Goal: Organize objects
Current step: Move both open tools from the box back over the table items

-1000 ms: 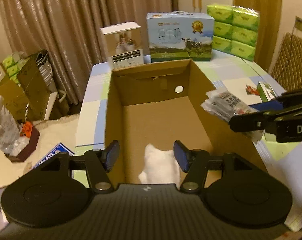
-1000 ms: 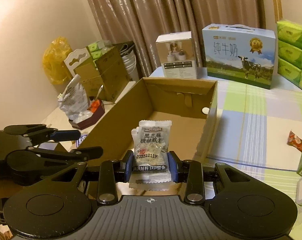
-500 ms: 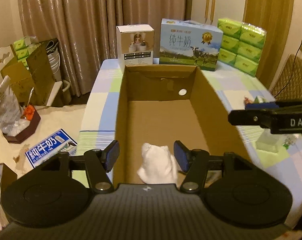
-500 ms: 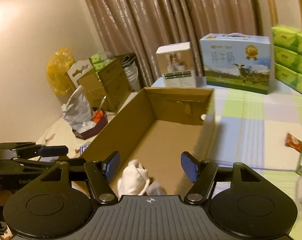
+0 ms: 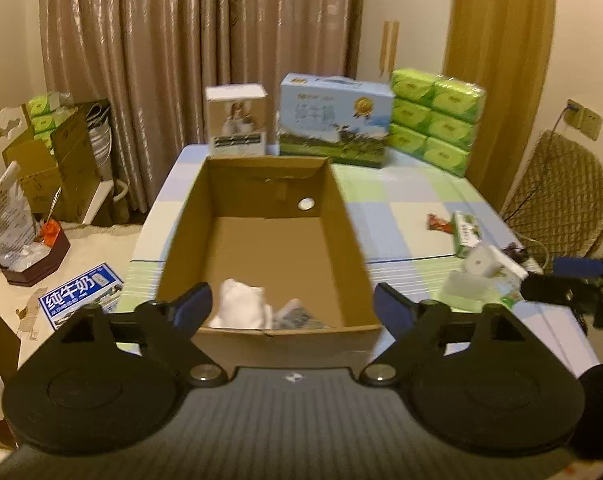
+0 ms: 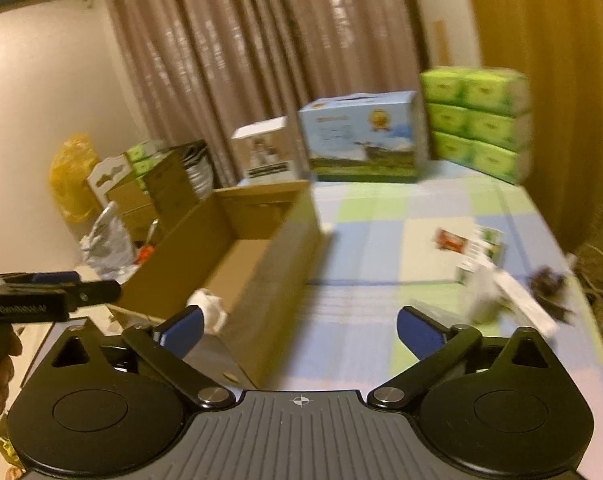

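Left hand-held gripper (image 5: pixel 292 307) hangs just in front of the near wall of the cardboard box (image 5: pixel 353 240), jaws spread wide w/ nothing between them. Inside the box, at the near end, lie a white cloth bundle (image 5: pixel 241 309) and a grey snack packet (image 5: pixel 297 316), touching each other; rest of box floor is bare cardboard.

Right hand-held gripper (image 6: pixel 297 328) is also wide open & empty, held over the checked surface (image 6: pixel 365 240) just right of the box's right wall (image 6: pixel 277 276). White bundle shows over the box edge by its left finger. Right view is motion-blurred.

On the surface right of the box, well apart from it: red wrapper (image 5: pixel 437 222), green-white carton (image 5: pixel 466 233), white roll-like item (image 5: pixel 481 260), clear packet (image 5: pixel 465 288), some dark bits (image 6: pixel 549 284) near the edge – details too blurred to tell.

Behind the box at the far edge: small white product box (image 5: pixel 236 125), blue milk carton case (image 5: pixel 335 118), stacked green tissue packs (image 5: pixel 435 120). Curtains behind
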{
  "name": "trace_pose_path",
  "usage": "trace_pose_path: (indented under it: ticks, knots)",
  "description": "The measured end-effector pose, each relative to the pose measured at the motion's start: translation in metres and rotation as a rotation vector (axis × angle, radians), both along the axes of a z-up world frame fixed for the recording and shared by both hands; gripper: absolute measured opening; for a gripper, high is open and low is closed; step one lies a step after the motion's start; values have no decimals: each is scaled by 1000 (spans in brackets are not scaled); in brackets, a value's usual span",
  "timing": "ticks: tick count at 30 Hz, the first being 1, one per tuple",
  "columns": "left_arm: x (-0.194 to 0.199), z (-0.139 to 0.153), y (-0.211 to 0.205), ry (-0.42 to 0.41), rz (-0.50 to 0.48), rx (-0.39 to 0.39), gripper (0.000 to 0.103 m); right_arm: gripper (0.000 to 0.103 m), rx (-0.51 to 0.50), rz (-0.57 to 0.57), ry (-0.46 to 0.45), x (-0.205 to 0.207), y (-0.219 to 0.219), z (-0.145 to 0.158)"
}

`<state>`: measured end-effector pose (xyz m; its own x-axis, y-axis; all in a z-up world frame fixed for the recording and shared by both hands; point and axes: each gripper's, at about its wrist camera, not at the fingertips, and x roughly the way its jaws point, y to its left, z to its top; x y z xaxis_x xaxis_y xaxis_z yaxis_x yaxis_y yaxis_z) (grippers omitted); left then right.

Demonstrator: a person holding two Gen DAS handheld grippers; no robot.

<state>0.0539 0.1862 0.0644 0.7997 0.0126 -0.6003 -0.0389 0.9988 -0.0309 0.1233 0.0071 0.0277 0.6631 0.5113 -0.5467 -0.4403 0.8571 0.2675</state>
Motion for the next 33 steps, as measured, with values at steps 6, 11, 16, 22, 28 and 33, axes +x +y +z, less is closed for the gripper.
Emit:
trace_pose_path:
  ticks: [6,11,16,22,28,33]
  knots:
    - [-15,3,-48,-15,-65,-11,98,101,-16,-106,5,-27,-55,-1]
    - [-14,-6,-86,7,-140,-25,102,101,-33,-188,-9,-36,-94,1]
    - [-6,-19,-123,35,-200,-13,102,101,-40,-256,-18,-38,-126,1]
    - [5,-35,-151,59,-230,0,102,101,-51,-296,-23,-33,-156,-1]
    - [23,-51,-170,74,-243,15,102,101,-70,-321,-32,-20,-176,-5]
    - [46,-68,-180,91,-242,13,102,100,-107,-300,-19,1,-186,-21]
